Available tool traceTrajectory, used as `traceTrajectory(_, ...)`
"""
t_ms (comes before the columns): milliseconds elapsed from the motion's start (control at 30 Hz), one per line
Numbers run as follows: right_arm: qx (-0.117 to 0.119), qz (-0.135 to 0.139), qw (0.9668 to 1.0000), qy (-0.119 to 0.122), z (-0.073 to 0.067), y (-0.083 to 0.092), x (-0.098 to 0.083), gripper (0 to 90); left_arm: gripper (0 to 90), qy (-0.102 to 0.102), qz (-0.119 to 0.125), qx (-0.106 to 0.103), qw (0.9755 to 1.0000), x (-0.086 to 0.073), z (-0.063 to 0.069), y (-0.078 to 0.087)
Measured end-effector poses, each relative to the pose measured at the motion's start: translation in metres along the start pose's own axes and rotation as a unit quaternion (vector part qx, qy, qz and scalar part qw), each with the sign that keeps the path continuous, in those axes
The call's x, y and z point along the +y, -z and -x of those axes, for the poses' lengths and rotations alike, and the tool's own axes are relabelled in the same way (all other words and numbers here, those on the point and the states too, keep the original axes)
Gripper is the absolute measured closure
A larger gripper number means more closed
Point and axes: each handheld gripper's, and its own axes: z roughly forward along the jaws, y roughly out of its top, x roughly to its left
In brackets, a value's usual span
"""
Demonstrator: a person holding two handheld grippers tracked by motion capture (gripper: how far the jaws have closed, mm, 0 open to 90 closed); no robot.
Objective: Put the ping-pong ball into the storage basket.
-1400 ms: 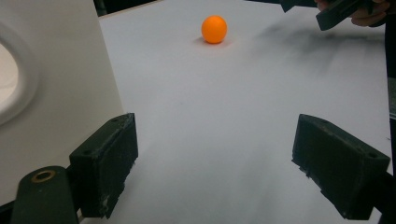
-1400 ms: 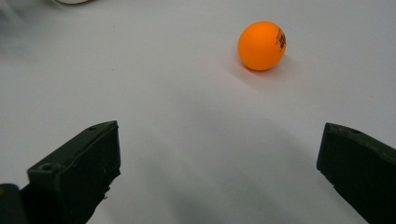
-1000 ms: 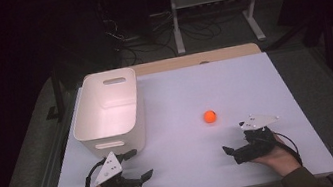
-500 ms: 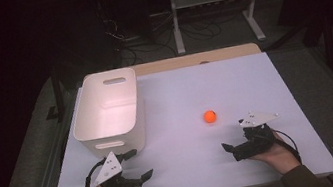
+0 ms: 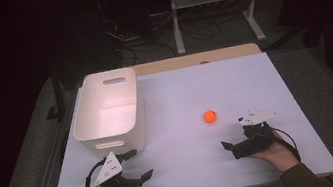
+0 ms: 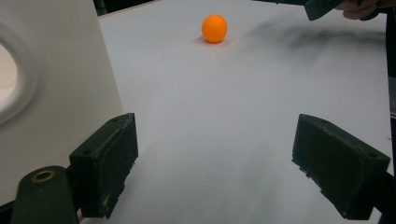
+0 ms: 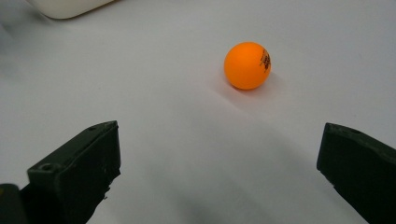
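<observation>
1. Ball count: one small orange plastic ball (image 5: 209, 116) lies on the white table (image 5: 180, 96), near the right gripper (image 5: 233, 139) and ahead of its wide-open, empty jaws.
2. One white plastic bin (image 5: 106, 110) stands near the left gripper (image 5: 138, 165), also wide open and empty.
3. A dark mark on the ball is unreadable.

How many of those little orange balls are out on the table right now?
1. The orange ball sits on the white table, right of the white bin and just ahead of the open right gripper. The bin's visible inside looks empty.
</observation>
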Motion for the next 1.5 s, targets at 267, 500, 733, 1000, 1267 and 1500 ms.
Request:
traceTrajectory(267, 0.002, 0.002, 1.0000, -0.001, 0.001, -0.002, 0.002, 0.0, 14.1, 0.001, 0.000, 0.000, 1.0000, 0.000, 0.000, 0.000)
traceTrajectory(500, 0.003, 0.004, 1.0000, -0.006, 0.002, -0.004, 0.006, 0.0, 14.1, 0.000, 0.000, 0.001, 1.0000, 0.000, 0.000, 0.000)
traceTrajectory(733, 0.003, 0.004, 1.0000, -0.007, 0.003, -0.006, 0.007, 0.0, 14.2, 0.000, 0.000, 0.001, 1.0000, 0.000, 0.000, 0.000)
traceTrajectory(1000, 0.004, 0.007, 0.9999, -0.010, 0.004, -0.008, 0.011, 0.0, 14.1, 0.000, 0.000, 0.001, 1.0000, 0.000, 0.000, 0.000)
traceTrajectory(1267, 0.004, 0.010, 0.9999, -0.010, 0.005, -0.010, 0.014, 0.0, 14.2, 0.002, 0.000, 0.001, 1.0000, 0.000, 0.000, 0.000)
traceTrajectory(1500, 0.003, 0.010, 0.9999, -0.011, 0.007, -0.013, 0.018, 0.0, 14.1, 0.001, 0.000, 0.001, 1.0000, 0.000, 0.000, 0.000)
